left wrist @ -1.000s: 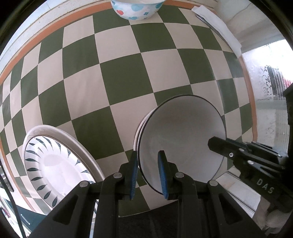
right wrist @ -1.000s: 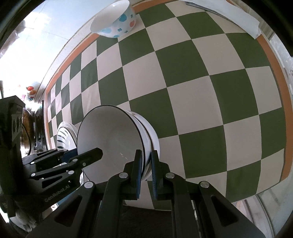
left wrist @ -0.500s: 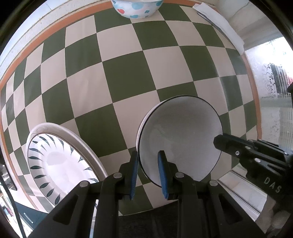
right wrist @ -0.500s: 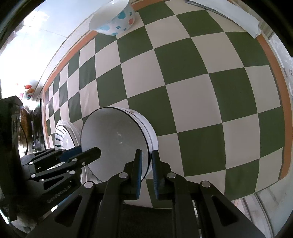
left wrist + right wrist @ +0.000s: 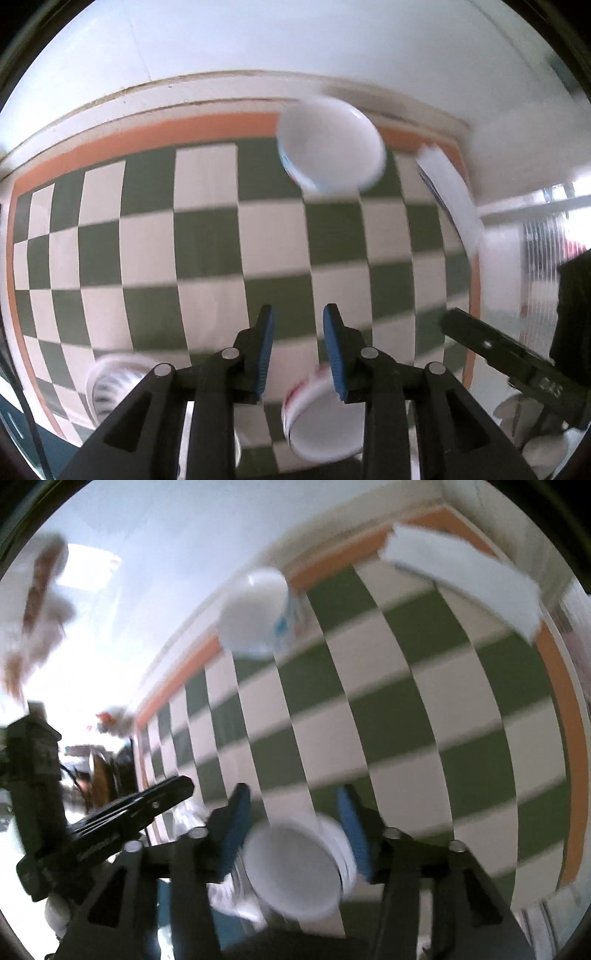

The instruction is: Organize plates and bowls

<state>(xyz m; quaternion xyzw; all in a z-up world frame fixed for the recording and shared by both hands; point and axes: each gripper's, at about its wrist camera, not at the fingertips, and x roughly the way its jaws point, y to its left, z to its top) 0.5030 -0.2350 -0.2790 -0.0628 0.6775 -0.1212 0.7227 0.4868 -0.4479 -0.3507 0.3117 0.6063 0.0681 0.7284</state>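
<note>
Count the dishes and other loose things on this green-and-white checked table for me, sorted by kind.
White bowl with coloured spots: 1
Stack of plain white dishes: 1 (blur hides how many are in it)
White plate with dark striped pattern: 1
Flat white paper sheet: 1
Total: 4

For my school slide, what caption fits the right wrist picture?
Open right gripper, fingers just spread, above white round bowl on green-and-white checkered tablecloth.
</note>
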